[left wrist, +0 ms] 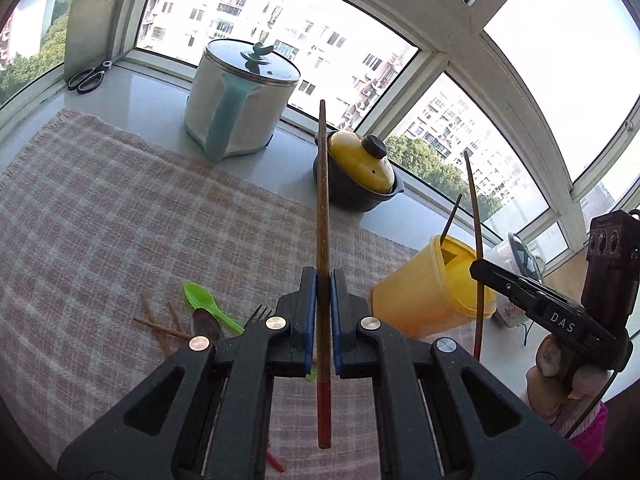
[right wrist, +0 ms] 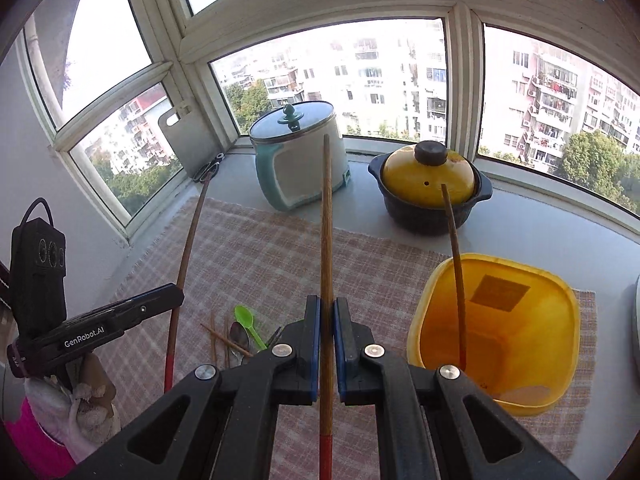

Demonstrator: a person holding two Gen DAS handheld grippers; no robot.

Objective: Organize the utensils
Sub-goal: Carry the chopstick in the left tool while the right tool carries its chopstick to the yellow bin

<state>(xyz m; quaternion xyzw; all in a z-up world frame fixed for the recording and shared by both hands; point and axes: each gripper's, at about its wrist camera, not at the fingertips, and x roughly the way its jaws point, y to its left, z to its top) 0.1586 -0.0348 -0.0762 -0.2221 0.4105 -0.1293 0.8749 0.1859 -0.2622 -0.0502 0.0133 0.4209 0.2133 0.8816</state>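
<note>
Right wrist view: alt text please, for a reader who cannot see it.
The right gripper is shut on a chopstick above a checked cloth. Beside it a yellow tub holds another chopstick.

A white-framed bay window (right wrist: 320, 12) wrapped around the grey desk (right wrist: 540, 236). Daylight poured in; pale apartment blocks (right wrist: 380, 64) and green trees (right wrist: 596, 160) stood outside. A pink checked cloth (left wrist: 120, 208) covered the desk.
</note>
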